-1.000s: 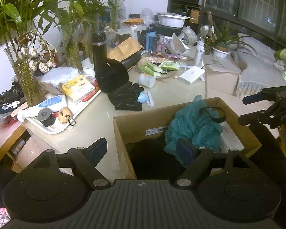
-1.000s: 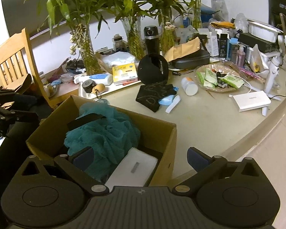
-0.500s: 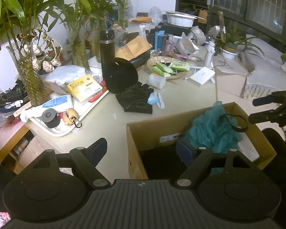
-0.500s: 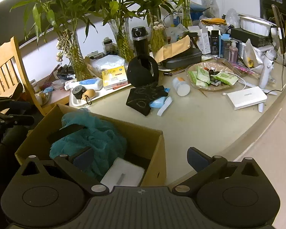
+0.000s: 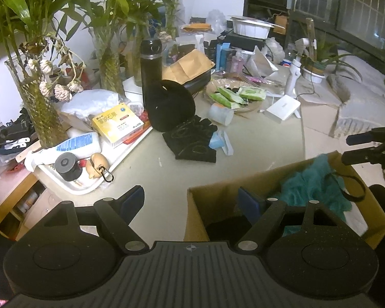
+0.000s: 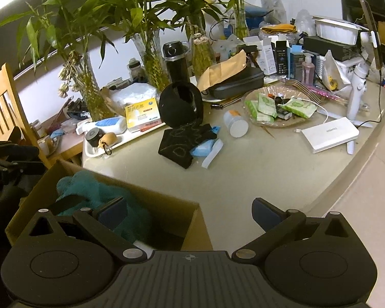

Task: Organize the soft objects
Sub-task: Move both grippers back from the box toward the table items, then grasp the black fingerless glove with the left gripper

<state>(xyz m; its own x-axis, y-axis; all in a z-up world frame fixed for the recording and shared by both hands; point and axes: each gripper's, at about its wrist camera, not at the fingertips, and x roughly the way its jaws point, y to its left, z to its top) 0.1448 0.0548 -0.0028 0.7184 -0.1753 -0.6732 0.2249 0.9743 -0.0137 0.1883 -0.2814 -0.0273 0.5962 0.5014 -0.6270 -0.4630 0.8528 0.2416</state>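
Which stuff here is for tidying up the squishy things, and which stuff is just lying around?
For the job:
- cardboard box
- teal bath pouf inside it
- black gloves on the table
- black earmuffs

Just lying about:
- black flask
- yellow medicine box
- white power bank
- wet wipes packs
- bamboo vases

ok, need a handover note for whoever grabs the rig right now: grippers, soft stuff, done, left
Left gripper: open, empty, over the near corner of the cardboard box.
Right gripper: open, empty, over the same box.
Done: teal bath sponge is in the box.
Left: black gloves lie flat on the table, beside the black earmuffs. Both probably go in the box next.
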